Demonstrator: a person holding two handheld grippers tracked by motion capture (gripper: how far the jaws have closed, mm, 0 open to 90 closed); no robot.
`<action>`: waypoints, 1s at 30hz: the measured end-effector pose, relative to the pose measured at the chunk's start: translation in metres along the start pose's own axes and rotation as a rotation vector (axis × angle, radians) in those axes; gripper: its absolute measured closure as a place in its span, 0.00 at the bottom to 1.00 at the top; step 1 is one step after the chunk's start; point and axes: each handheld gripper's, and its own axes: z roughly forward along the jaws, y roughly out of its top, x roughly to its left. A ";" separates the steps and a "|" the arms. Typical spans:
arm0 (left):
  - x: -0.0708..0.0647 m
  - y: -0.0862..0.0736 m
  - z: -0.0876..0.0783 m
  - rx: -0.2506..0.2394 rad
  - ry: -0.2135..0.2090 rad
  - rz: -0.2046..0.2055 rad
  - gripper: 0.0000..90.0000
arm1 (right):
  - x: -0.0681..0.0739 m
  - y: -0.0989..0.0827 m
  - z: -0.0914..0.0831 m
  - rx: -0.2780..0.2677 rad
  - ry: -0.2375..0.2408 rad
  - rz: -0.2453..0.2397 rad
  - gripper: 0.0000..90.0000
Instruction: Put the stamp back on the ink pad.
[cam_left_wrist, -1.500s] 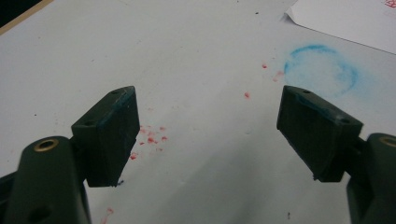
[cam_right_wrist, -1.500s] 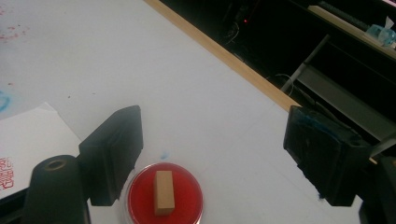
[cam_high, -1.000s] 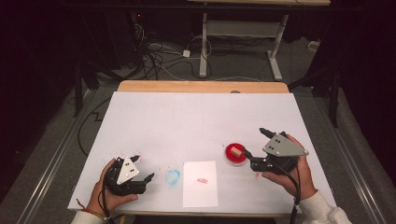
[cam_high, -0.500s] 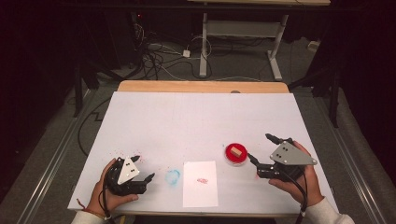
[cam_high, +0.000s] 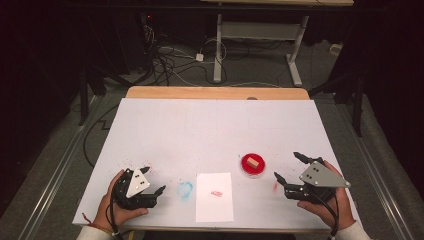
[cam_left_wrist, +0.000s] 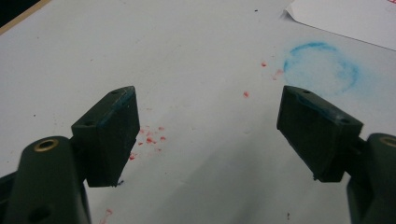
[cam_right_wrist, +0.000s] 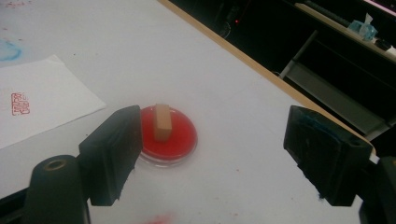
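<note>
A small wooden stamp block (cam_high: 251, 162) (cam_right_wrist: 161, 122) lies on a round red ink pad (cam_high: 252, 166) (cam_right_wrist: 181, 136) right of the table's middle. A white sheet of paper (cam_high: 214, 196) (cam_right_wrist: 32, 109) with a red stamp mark (cam_high: 216, 193) (cam_right_wrist: 19, 103) lies near the front edge. My right gripper (cam_high: 288, 167) (cam_right_wrist: 212, 158) rests open to the right of the ink pad, nothing between its jaws. My left gripper (cam_high: 153, 180) (cam_left_wrist: 208, 135) rests open at the front left, empty, pointing toward a blue ring stain (cam_high: 185, 189) (cam_left_wrist: 321, 63).
The table (cam_high: 215, 130) has a white cover speckled with red ink spots (cam_left_wrist: 149, 135), and a red smear (cam_high: 275, 186) beside the right gripper. A wooden edge (cam_high: 215, 93) runs along the far side. Cables and desk legs (cam_high: 220, 45) lie on the floor beyond.
My right gripper has drawn back to the right and toward the front edge, away from the ink pad. The left gripper has stayed still.
</note>
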 end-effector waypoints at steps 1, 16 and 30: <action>0.000 0.000 0.000 0.000 0.001 0.001 0.23 | 0.000 -0.002 -0.001 -0.002 0.002 0.003 0.22; 0.000 0.001 0.002 0.002 -0.004 -0.001 0.23 | -0.006 -0.038 -0.013 0.023 -0.047 0.057 0.21; 0.000 -0.002 -0.001 0.002 0.002 -0.002 0.23 | -0.004 -0.063 -0.011 0.072 -0.050 0.111 0.22</action>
